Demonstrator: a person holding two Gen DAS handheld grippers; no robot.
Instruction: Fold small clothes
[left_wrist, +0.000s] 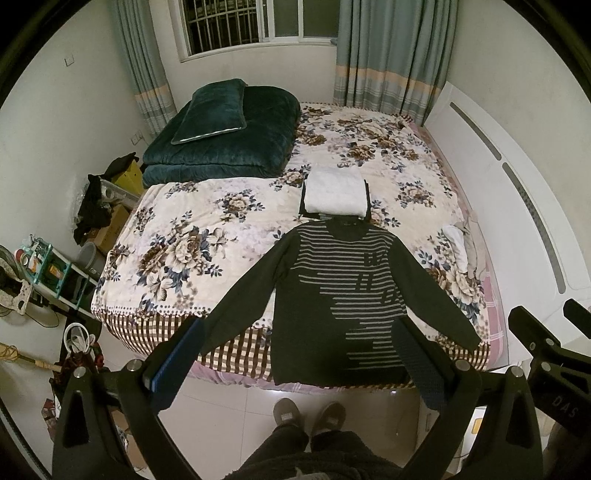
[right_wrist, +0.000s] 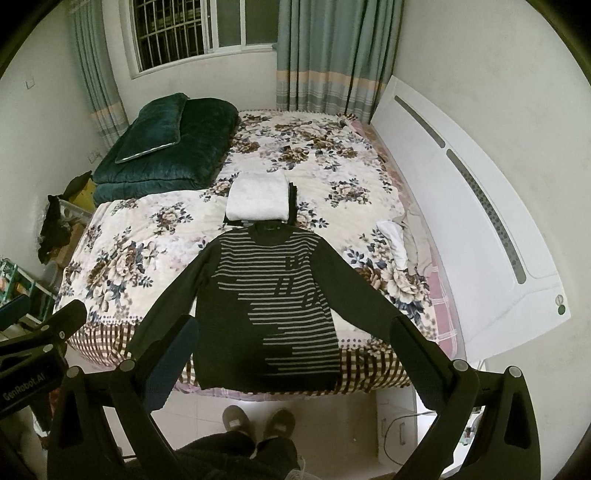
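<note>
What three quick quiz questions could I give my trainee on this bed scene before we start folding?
1. True or false: the striped sweater lies flat with both sleeves spread out.
2. What sits just beyond the sweater's collar? A) white folded towel B) teal pillow C) slippers
3. Fill in: the left gripper and right gripper are both ____ and hold nothing.

Key: 1 true; 2 A; 3 open.

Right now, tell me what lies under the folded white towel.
Dark folded fabric shows along the edges of the white towel, on the floral bedspread. What kind of garment, or how many, is covered.
</note>
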